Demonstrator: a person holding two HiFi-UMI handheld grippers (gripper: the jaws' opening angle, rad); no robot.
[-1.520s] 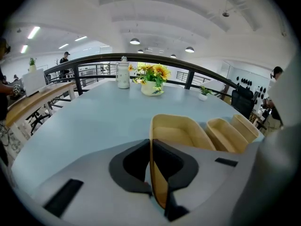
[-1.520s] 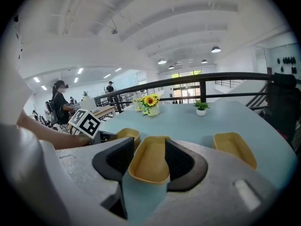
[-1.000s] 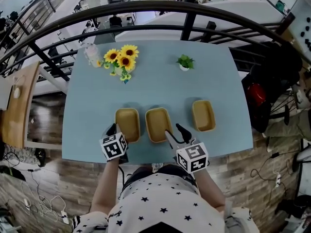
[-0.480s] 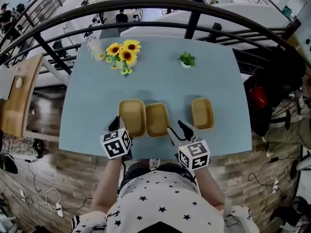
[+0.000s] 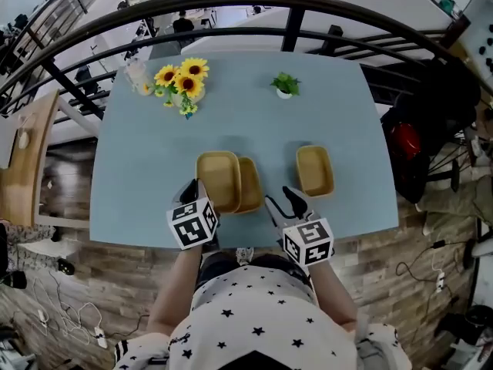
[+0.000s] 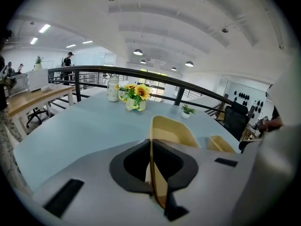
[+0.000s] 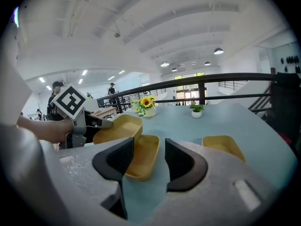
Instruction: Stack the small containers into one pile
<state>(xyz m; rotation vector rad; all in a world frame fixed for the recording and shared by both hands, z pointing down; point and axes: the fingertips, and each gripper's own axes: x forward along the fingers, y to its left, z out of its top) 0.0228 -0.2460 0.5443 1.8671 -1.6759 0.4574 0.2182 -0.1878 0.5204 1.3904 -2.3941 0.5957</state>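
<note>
Three tan containers are on the blue table [image 5: 146, 176]. My left gripper [image 5: 198, 193] is shut on the near wall of the left container [image 5: 217, 179] and holds it raised, overlapping the left part of the middle container [image 5: 250, 185]. In the left gripper view the thin wall of this container [image 6: 171, 132] runs between the shut jaws of the left gripper [image 6: 151, 145]. The third container [image 5: 315, 170] lies apart at the right. My right gripper [image 5: 281, 203] stands open just in front of the middle container [image 7: 143, 155], with nothing between its fingers.
A vase of sunflowers [image 5: 179, 83], a glass jar [image 5: 137, 74] and a small potted plant [image 5: 284, 85] stand along the table's far side. A dark curved railing [image 5: 231, 10] runs behind the table. The near table edge lies under both grippers.
My left gripper has lifted the left container and carried it rightwards until it overlaps the middle one. The right gripper has stayed open by the middle container.
</note>
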